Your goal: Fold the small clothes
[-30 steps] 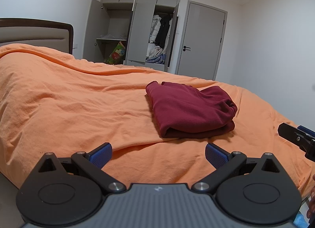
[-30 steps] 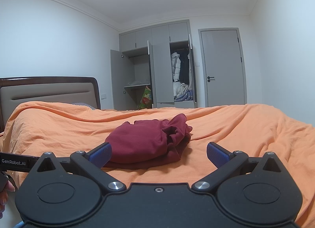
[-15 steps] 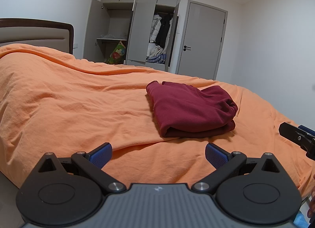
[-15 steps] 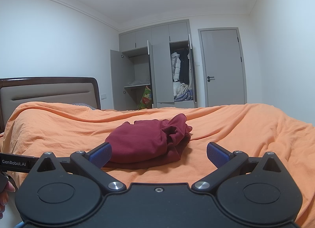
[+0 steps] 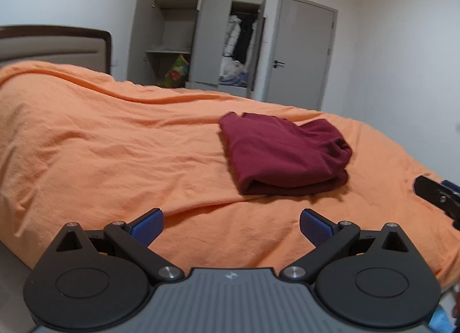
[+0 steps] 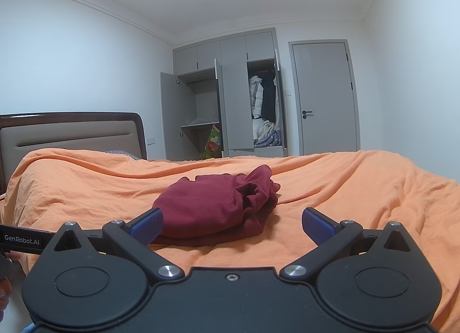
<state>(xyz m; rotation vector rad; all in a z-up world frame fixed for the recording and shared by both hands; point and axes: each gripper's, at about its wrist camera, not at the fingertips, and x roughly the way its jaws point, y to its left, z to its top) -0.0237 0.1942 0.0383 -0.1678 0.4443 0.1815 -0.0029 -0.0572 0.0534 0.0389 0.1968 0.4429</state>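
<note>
Orange bed (image 5: 115,155): one seemingly folded maroon garment (image 5: 284,155).

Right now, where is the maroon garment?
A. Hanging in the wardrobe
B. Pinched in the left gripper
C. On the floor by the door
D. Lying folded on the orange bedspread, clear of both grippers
D: the maroon garment lies folded on the orange bedspread, and the left gripper and right gripper are both open and empty.

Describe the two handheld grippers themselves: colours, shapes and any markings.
Both share one build: matt black bodies with two round disc housings, silver pivot bolts, angled black linkages and blue ribbed pads. The left gripper has a grey ribbed centre plate with a small white logo. The right gripper has a plain black centre with one screw. White "GenRobot.AI" lettering marks the left gripper's side, seen from the right wrist view.
</note>
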